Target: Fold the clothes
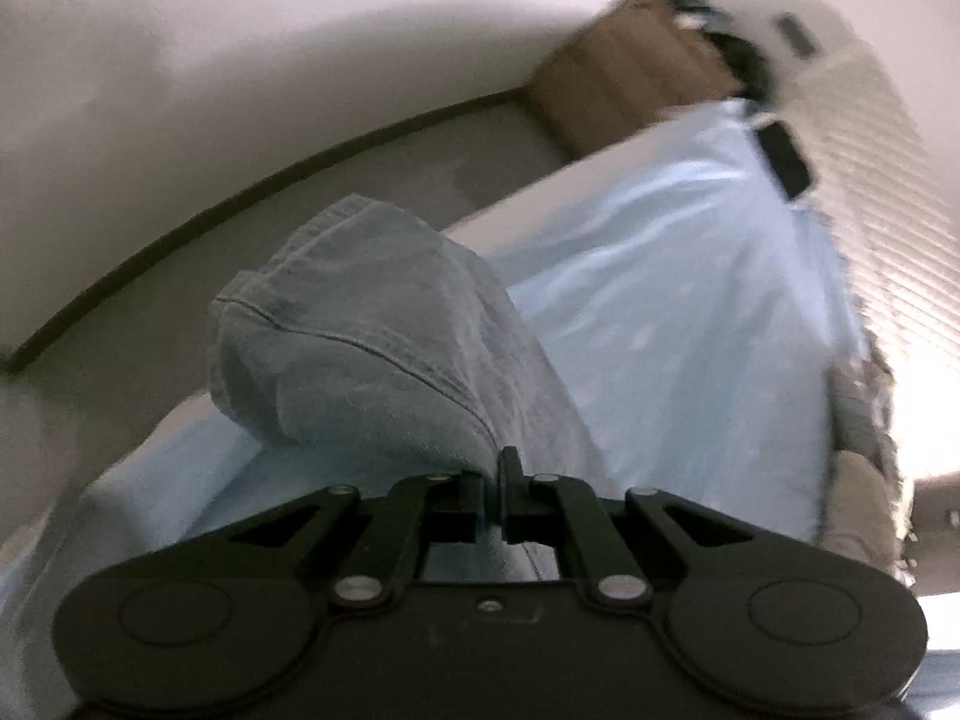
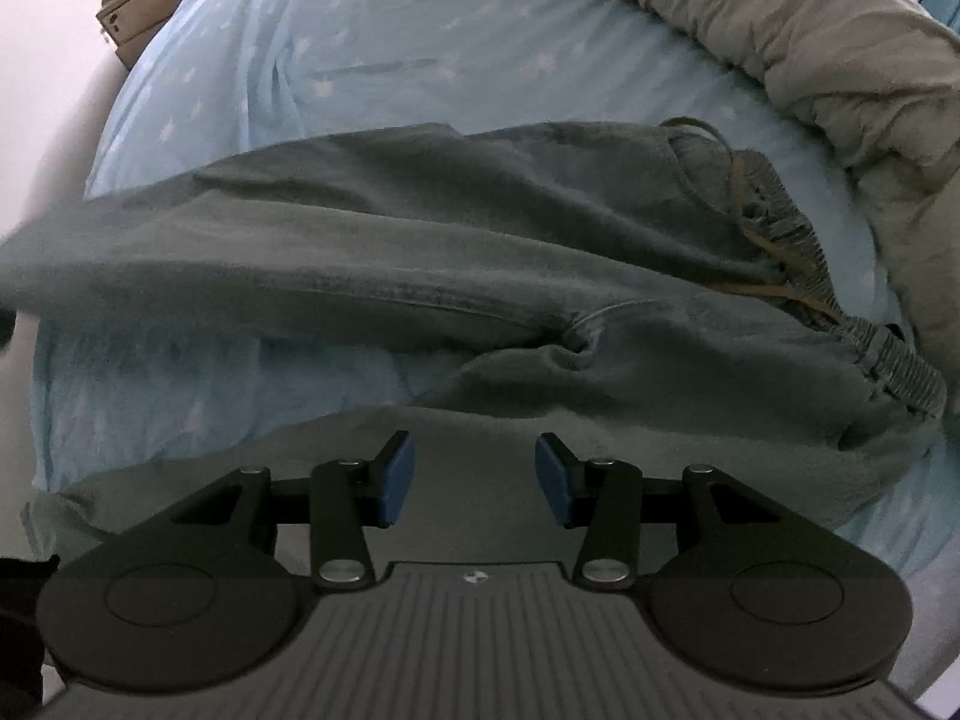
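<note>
The left tongs (image 1: 493, 483) are clamped on a leg hem of the jeans (image 2: 480, 252), raising it off the bed (image 2: 372, 54), likely to fold it over. The right tongs (image 2: 474, 477) hover wide apart, empty, above the near leg. The jeans lie lengthwise across the bed, with the waistband toward its right edge.
</note>
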`<state>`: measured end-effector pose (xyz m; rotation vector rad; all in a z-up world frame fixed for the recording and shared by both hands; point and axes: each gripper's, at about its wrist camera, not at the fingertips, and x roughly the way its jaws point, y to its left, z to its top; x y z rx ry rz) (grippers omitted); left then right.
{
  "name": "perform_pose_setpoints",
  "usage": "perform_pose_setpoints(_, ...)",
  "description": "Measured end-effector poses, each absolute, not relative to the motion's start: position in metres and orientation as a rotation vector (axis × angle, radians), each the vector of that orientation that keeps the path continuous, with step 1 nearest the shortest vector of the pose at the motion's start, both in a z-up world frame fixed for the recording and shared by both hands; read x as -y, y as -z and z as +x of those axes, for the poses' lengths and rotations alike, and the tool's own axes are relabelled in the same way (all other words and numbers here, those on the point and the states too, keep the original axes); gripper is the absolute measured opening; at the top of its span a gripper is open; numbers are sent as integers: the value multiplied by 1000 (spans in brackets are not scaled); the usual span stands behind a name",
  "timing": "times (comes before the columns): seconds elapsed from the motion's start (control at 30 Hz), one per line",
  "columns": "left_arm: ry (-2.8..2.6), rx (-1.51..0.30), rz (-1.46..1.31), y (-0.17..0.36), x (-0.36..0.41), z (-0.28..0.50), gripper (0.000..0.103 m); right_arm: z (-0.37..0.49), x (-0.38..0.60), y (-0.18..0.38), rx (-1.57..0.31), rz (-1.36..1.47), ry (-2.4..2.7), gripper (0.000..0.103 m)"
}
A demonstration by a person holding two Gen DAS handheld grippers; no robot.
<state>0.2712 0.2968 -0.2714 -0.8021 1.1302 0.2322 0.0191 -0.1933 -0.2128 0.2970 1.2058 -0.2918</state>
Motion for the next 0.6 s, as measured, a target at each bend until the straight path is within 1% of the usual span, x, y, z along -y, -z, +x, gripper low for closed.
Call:
perform_pose_setpoints(0.17, -360, -1239, -888, 326, -323, 217, 4, 9, 202, 215, -1209, 337, 316, 47)
perform_pose_setpoints(0.23, -368, -1238, -901, 326, -325, 209, 4, 6, 206, 214, -1204, 345, 327, 47)
perform_pose_setpoints(0.37, -310, -1190, -858, 306, -321, 216, 4, -2, 211, 208, -1183, 358, 350, 47)
perform_pose_setpoints(0.47, -303, -1215, -808, 316, -318, 224, 4, -12, 214, 208, -1181, 374, 368, 47)
perform_pose_setpoints(0.57, -314, -1280, -792, 323, -323, 210, 9, -22, 221, 206, -1170, 404, 395, 47)
perform_pose_setpoints(0.6, -319, -1305, -797, 326, -324, 205, 13, -26, 224, 205, -1163, 417, 407, 47)
